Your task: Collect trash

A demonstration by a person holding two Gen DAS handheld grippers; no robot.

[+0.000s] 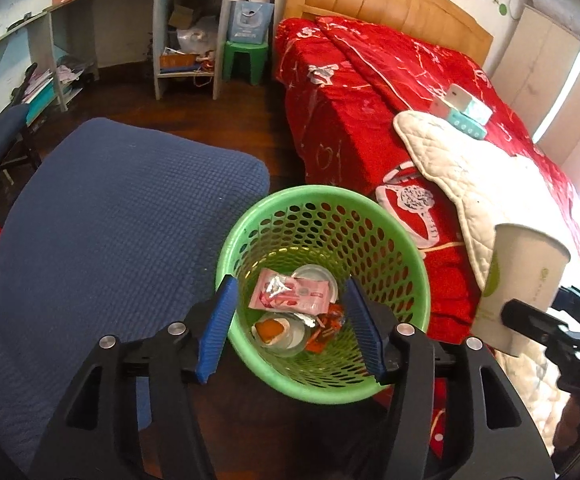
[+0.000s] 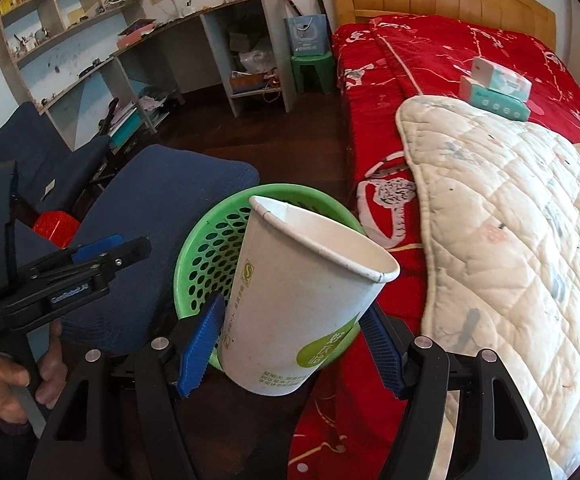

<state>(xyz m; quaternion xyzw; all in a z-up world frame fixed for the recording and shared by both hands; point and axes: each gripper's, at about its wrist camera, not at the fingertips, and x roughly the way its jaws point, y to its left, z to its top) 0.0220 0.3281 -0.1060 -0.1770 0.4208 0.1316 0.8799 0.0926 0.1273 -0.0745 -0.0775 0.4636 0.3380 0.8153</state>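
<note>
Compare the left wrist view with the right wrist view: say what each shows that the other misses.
Only the left wrist view looks into the green basket: a pink wrapper and other trash lie at the bottom, seen between the open left gripper.

Only the right wrist view shows the hand holding the left gripper, and the right gripper shut on the paper cup.

Both show the basket, the cup, the blue chair seat and the red bed.

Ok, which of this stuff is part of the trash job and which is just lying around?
Trash job:
paper cup, held in right gripper
green basket with pink wrapper
left gripper, empty

Lying around:
tissue packs
white quilt
blue chair
green stool
</note>
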